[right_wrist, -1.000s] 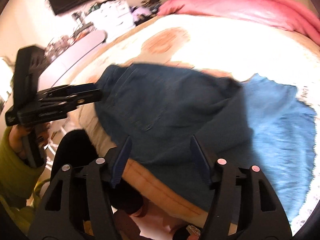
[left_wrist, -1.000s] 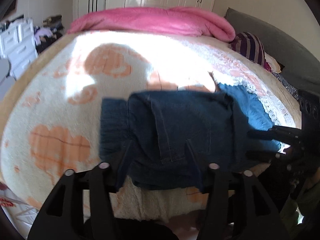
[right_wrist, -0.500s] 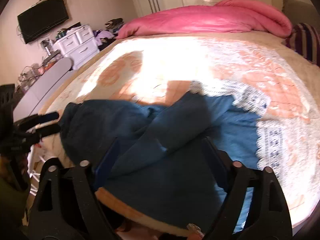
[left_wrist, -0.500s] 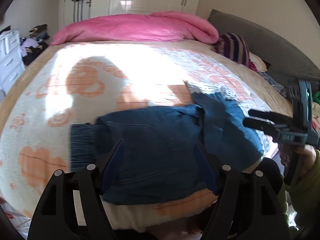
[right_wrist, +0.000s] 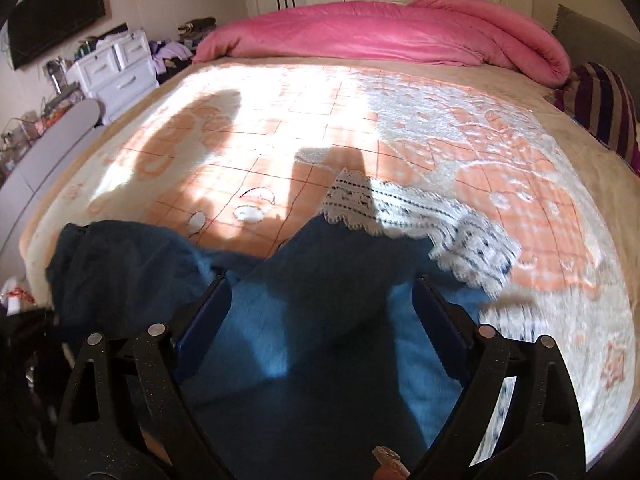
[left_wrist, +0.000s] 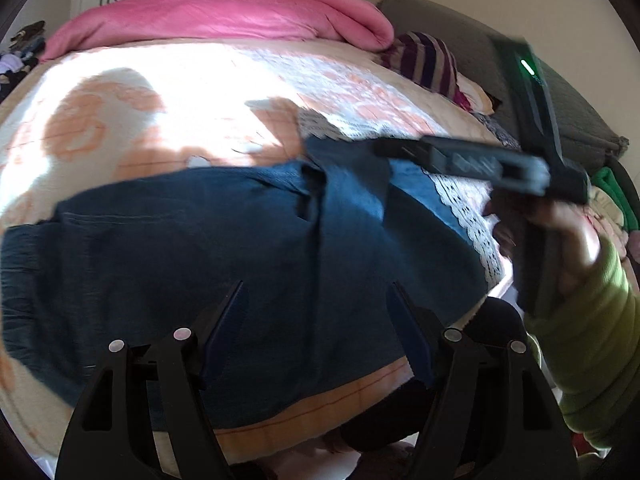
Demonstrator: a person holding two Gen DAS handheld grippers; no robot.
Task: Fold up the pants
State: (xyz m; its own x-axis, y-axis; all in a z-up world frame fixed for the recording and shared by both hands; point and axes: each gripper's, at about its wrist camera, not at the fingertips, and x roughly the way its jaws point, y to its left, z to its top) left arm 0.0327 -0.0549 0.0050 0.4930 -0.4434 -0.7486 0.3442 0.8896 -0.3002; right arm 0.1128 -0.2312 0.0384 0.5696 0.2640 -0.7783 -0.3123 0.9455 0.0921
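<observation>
I hold both hand-held grippers, left (left_wrist: pixel 316 300) and right (right_wrist: pixel 322 300), released above the pants (left_wrist: pixel 200 248) on the bed (left_wrist: pixel 180 80), picking the next fold.

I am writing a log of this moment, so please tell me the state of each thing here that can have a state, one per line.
pants: lying on the bed, roughly spread, not neatly folded
left gripper: open, empty, above the pants
right gripper: open, empty, over the blue cloth
blue cloth: spread flat, lace edge showing
pink quilt: bunched at the far side of the bed
drawers: closed
television: off
</observation>
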